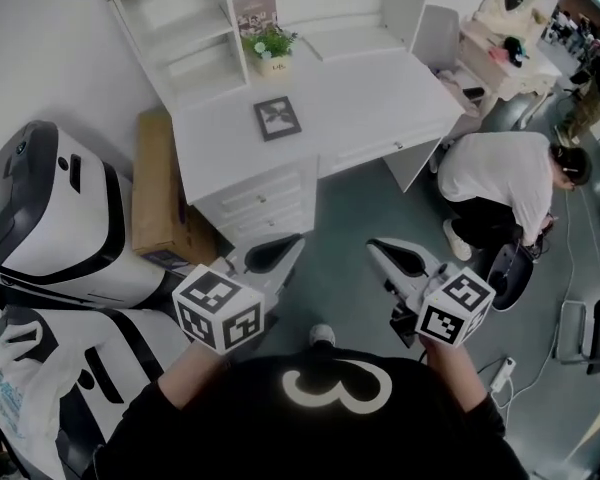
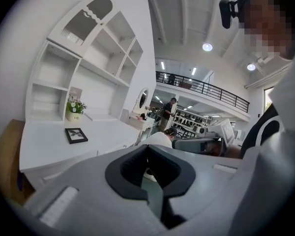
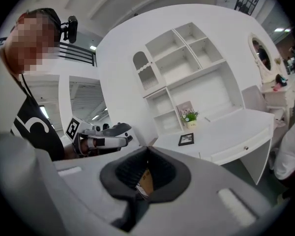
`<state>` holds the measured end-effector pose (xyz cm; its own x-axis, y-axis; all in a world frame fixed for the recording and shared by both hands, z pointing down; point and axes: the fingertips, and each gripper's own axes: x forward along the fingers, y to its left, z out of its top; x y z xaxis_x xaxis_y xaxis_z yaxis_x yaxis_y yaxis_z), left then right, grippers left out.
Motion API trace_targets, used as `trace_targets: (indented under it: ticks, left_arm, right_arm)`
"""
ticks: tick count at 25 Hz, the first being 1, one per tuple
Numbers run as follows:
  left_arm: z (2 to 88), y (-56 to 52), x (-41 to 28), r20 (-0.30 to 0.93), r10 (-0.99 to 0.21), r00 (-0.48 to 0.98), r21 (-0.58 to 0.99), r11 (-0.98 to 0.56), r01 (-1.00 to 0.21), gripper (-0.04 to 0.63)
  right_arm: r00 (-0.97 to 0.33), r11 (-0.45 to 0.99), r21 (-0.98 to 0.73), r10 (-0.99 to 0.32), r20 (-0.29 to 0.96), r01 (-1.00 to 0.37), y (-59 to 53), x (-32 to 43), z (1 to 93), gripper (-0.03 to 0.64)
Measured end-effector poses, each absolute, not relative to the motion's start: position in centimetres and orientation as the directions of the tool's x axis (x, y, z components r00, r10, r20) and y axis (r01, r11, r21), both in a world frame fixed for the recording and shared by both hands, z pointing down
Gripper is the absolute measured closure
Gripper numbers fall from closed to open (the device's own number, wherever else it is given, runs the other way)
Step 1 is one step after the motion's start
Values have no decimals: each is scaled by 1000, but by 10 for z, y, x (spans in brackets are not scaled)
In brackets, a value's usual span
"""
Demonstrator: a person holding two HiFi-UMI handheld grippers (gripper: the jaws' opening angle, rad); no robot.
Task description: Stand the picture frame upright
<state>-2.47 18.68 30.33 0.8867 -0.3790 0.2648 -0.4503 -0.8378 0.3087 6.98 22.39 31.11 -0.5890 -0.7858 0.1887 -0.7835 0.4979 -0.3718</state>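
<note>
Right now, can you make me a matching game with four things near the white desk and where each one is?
1 picture frame
2 flower pot
3 cardboard box
4 person in white shirt

a crouching on the floor
b lying flat on the desk
c standing by the shelves
d beside the desk's drawers

Pairs: 1-b, 2-c, 3-d, 4-a

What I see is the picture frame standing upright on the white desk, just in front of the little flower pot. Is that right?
Not quite. The picture frame is not upright: it lies flat, face up, on the white desk, as the head view shows. The rest holds: it is just in front of the little flower pot.
</note>
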Motion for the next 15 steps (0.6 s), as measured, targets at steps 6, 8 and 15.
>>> trace_targets:
  ticks: [6,8,15]
  left_arm:
    - [301,140,4,279,-432,858,277,-819,-503,584]
    - [304,126,3,291,-453,843,276,-804,-527,584]
    - [320,78,-6,296,-486,822,316,-763,-564,584]
  right_arm:
    - [-639,552,-361,-745,190,-751,167,100,308,614]
    - [-650,560,-367,-735,194,-743,149,104,310,614]
    - [-665,576,-355,-711,228,-737,92,100,323,614]
